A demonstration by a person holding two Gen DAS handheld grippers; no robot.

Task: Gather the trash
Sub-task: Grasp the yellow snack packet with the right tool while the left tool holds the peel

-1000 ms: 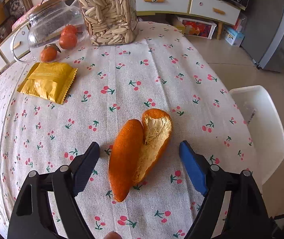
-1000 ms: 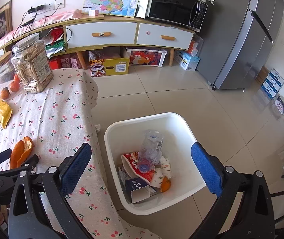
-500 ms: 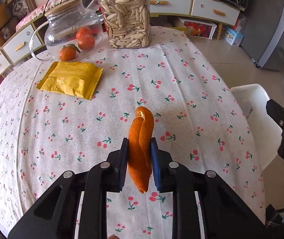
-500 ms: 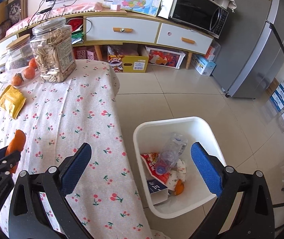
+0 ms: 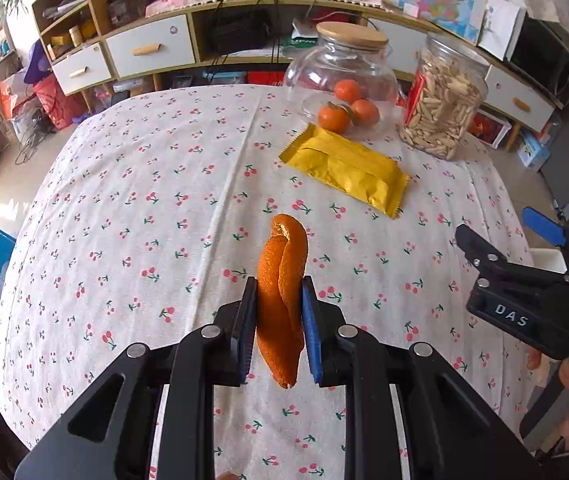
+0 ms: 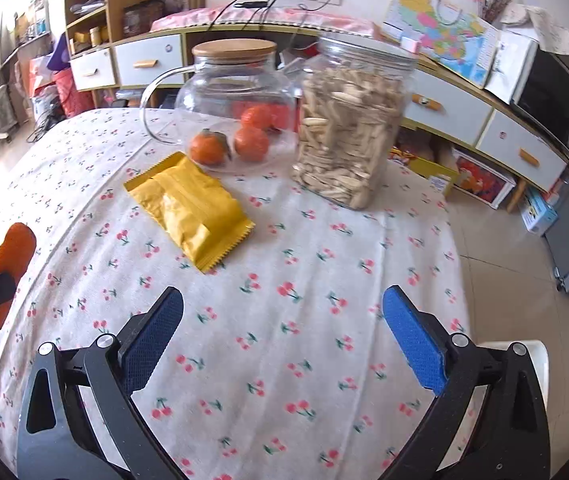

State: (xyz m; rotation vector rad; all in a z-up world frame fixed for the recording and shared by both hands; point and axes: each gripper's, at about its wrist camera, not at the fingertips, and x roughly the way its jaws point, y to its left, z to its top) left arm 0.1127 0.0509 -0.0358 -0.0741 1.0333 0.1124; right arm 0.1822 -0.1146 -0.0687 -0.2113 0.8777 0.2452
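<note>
My left gripper (image 5: 278, 292) is shut on an orange peel (image 5: 282, 280) and holds it above the cherry-print tablecloth (image 5: 144, 208). The peel also shows at the left edge of the right wrist view (image 6: 8, 264), pinched in the left gripper. A yellow snack wrapper (image 5: 348, 170) lies flat on the table, also in the right wrist view (image 6: 192, 210). My right gripper (image 6: 282, 320) is open and empty above the table, the wrapper ahead of it and to the left. It shows at the right of the left wrist view (image 5: 516, 256).
A glass jug (image 6: 228, 100) with tangerines (image 6: 250, 142) and a jar of seeds (image 6: 348, 132) stand at the table's far side. The white bin's rim (image 6: 524, 350) peeks past the table's right edge. Cabinets and a microwave line the wall.
My left gripper closed on the peel, lifted it off the table and turned left. My right gripper swung from over the white bin to over the table, facing the wrapper.
</note>
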